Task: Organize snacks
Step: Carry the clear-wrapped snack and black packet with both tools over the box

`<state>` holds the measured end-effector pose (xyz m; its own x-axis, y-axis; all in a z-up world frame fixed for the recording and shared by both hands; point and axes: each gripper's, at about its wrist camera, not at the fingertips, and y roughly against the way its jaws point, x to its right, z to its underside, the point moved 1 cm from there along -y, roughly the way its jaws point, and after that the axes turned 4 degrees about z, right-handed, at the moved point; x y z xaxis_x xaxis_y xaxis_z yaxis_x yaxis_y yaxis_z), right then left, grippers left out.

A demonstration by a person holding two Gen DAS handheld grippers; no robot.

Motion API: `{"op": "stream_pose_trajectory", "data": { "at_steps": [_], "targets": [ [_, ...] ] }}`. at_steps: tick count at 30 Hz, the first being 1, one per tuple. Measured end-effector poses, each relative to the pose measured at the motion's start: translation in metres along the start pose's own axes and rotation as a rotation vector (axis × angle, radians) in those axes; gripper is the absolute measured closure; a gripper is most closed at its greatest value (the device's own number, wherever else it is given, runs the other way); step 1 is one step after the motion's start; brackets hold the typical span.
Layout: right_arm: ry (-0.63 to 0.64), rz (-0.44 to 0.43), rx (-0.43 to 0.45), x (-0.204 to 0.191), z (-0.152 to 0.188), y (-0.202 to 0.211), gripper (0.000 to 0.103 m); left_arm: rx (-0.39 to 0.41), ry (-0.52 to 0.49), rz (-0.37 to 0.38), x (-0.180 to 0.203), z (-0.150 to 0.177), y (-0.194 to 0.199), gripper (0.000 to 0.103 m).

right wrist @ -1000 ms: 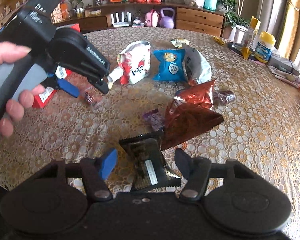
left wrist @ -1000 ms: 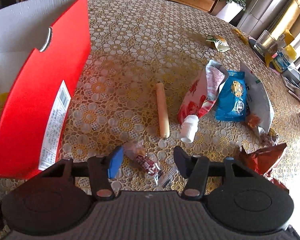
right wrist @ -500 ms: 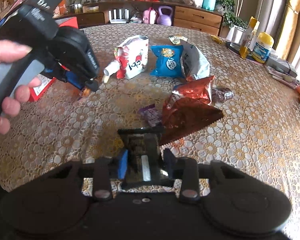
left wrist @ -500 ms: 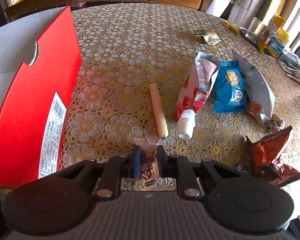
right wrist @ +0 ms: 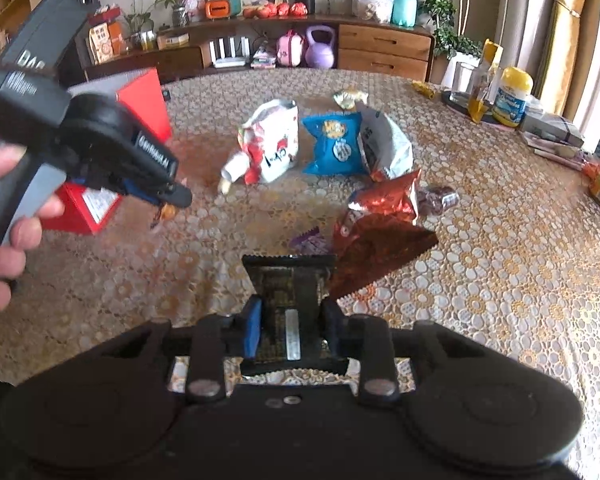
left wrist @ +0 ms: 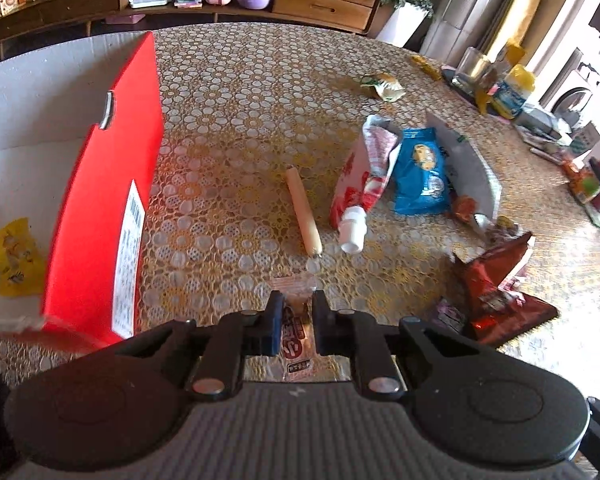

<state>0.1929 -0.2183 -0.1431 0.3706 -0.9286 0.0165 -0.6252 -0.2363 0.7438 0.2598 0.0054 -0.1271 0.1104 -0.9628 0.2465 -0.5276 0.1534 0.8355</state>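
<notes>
The left gripper (left wrist: 295, 322) is seen with its jaws drawn nearly together, and a small clear-wrapped snack (left wrist: 296, 334) with red print is pinched between the pads; the jaws have just been closing onto it. The crinkly film of the wrapper sticks out ahead of and behind the fingertips. To the left of these jaws a red cardboard box (left wrist: 104, 208) with a white inner face stands open, and a yellow packet (left wrist: 14, 258) lies inside it. Ahead of the jaws a smooth tan sausage stick (left wrist: 303, 212) lies on the lace-patterned tablecloth (left wrist: 240, 120), and to its right a red-and-white spouted pouch (left wrist: 360, 184), a glossy blue bag (left wrist: 420, 172) and a crumpled red foil bag (left wrist: 496, 292) are spread.

The right gripper (right wrist: 291, 330) has likewise just been closing, and a flat black sachet (right wrist: 288, 280) with serrated edges and a pale label strip is clamped between its narrowed jaws. Just ahead and right of it the crinkled red foil bag (right wrist: 376, 240) is touched by the sachet's corner. A small purple wrapper (right wrist: 310, 242) lies just ahead. Far to the left the left gripper (right wrist: 156, 184) is held by a hand (right wrist: 8, 220).
</notes>
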Motion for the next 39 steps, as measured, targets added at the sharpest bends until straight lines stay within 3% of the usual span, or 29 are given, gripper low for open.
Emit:
{"op": "stream_pose_trajectory", "data": {
  "at_steps": [18, 39],
  "targets": [
    [-0.045, -0.039, 0.113, -0.031, -0.033, 0.070, 0.073, 0.050, -0.055, 0.084, -0.002, 0.016, 0.090, 0.088],
    [0.057, -0.120, 0.207, -0.115, -0.087, 0.091, 0.073, 0.149, -0.123, 0.042, -0.054, 0.012, 0.178, 0.088]
  ]
}}
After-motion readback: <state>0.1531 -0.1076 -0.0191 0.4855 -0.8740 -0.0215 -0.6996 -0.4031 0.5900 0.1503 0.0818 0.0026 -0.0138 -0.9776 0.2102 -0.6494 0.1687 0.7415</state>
